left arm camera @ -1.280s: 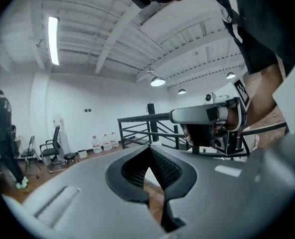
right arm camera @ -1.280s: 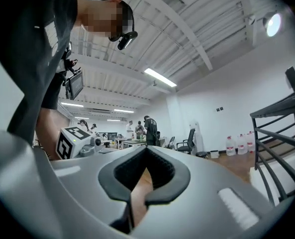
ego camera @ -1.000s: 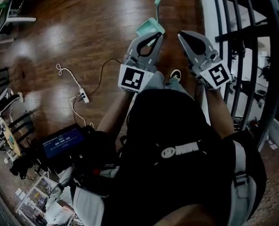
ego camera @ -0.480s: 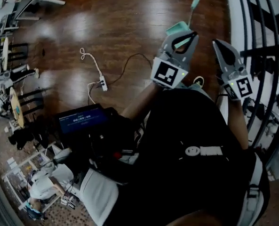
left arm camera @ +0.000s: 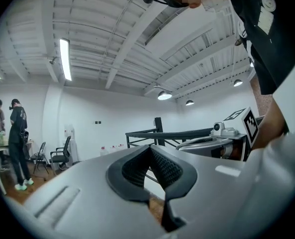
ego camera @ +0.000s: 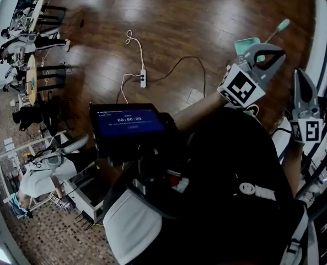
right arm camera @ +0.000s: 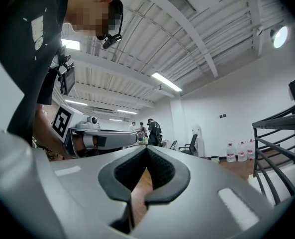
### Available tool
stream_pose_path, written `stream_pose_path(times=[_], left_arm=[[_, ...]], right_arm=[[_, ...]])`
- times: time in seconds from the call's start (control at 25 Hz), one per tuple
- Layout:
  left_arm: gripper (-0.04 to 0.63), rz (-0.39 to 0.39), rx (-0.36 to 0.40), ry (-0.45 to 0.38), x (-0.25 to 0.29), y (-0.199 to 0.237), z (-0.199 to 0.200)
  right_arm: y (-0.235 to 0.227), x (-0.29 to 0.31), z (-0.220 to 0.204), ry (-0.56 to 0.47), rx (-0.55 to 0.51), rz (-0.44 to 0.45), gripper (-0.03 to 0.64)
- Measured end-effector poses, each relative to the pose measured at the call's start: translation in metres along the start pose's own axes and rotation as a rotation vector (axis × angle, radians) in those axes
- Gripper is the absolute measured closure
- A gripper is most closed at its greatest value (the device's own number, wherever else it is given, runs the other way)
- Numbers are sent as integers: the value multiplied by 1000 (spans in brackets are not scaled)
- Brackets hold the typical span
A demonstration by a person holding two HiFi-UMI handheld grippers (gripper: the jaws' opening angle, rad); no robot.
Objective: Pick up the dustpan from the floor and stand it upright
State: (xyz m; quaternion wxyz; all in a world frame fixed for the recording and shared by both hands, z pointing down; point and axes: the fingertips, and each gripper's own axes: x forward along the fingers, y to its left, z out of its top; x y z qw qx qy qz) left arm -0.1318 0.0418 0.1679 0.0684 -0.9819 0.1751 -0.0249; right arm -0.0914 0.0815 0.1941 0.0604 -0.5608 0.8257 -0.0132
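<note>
Dustpan [ego camera: 246,44]: laid on the floor [ego camera: 169,21] just beyond the left gripper [left arm camera: 149,151] fingers; shown in the head view only. Fingers of left gripper and right gripper [right arm camera: 147,151] are clenched, nothing grasped.

A white power strip [ego camera: 143,79] with a looped cable [ego camera: 131,37] lies on the dark wood floor [ego camera: 169,21]. A blue-lit screen [ego camera: 131,120] sits nearer the camera. Water bottles [right arm camera: 238,152] stand by a white wall [right arm camera: 227,98].

left gripper [ego camera: 279,54]: grey, checkered marker cube [ego camera: 240,87] | top [ego camera: 235,148]: black | strap [ego camera: 257,191]: perhaps white
</note>
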Motion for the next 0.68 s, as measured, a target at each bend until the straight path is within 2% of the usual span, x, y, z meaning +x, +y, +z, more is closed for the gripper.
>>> stream_pose_path(times=[0.4, 0.68], left_arm=[[577, -22, 53, 14, 3, -6, 4], [577, -38, 29, 17, 6, -10, 12]], right_arm=[[3, 3, 7, -16, -14, -1, 615], [-1, 1, 15, -16, -16, -11, 615]])
